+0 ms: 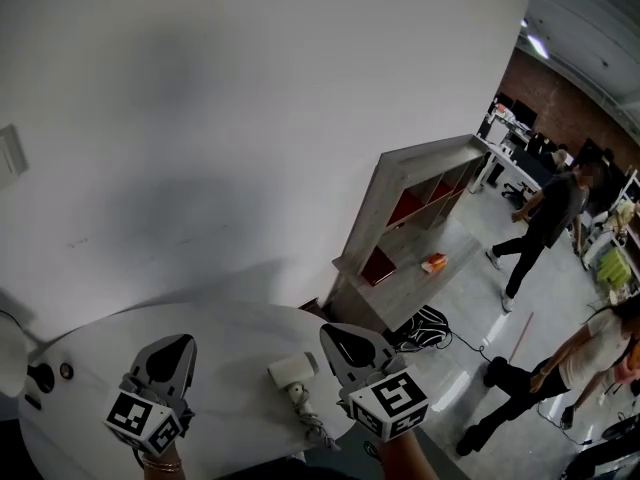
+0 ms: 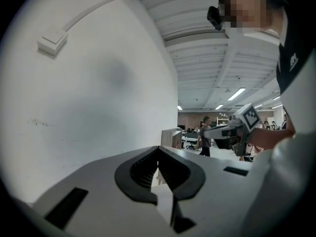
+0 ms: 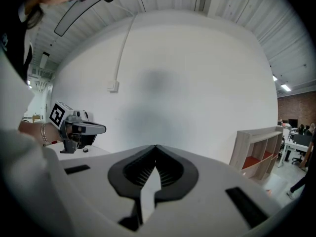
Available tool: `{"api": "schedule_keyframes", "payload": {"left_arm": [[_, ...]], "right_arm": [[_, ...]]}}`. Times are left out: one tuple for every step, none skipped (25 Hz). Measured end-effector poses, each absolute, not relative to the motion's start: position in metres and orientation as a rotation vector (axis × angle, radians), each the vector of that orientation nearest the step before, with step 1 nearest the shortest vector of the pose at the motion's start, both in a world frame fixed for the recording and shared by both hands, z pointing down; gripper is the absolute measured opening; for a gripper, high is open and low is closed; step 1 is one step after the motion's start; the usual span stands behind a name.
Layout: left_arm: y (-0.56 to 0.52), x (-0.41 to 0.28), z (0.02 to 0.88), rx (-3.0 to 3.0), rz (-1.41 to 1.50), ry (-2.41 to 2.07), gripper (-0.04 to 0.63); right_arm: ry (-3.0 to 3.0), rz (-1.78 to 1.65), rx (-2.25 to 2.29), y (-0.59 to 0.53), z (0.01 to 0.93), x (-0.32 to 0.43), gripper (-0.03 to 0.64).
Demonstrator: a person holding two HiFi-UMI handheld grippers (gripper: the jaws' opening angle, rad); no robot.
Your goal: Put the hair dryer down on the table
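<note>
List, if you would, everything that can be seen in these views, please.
hair dryer: one, cream, lying on the table between the two hand-held grippers
table: one, white, rounded, beside the wall
shelf unit: one, pale wood with red compartments, against the wall at right
orange object: one, on the shelf unit's low ledge; too small to identify
bag: one, black, on the floor by the shelf unit
wall plate: one, white, on the wall at left
people: at least three, on the floor at far right
left hand-held gripper: one, pale grey with black pads, jaws shut, empty
right hand-held gripper: one, same colours, jaws shut, empty
</note>
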State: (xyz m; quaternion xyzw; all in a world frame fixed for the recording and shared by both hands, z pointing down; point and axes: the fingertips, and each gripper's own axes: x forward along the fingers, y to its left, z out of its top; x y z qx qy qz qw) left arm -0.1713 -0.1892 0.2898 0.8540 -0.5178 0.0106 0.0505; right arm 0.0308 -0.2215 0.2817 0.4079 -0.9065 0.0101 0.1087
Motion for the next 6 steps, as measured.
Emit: {"api": "schedule_keyframes", "payload": {"left_arm": [[-0.1887, -0.1713, 0.2902, 2.598, 0.032, -1.575, 0.012], [-0.1883, -0.171, 0.2904, 2.598, 0.032, -1.573, 0.012], [-0.1879, -0.1704, 0.2904, 2.6, 0.032, -1.568, 0.011], [-0.1878, -0.1696, 0.2904, 2.601, 0.031, -1.56, 0.012], [-0.1876, -0.1686, 0.2903, 2.604, 0.03, -1.55, 0.011], [-0.1875, -0.1675, 0.2902, 2.606, 0.028, -1.54, 0.011]], "right_arm": [[-2.663, 0.033, 1.198, -0.2211, 0.283, 0.0311, 0.018], [-2.662, 0.036, 1.197, -0.2206, 0.2839, 0.0315, 0.018], [-2.663, 0.037, 1.197, -0.2206, 0.2837, 0.0318, 0.018], [-2.665, 0.035, 1.198, -0.2209, 0.2827, 0.0319, 0.018], [-2.668, 0.032, 1.2, -0.2213, 0.2815, 0.0321, 0.018], [-2.67, 0.028, 1.201, -0.2218, 0.2802, 0.0322, 0.018]]}}
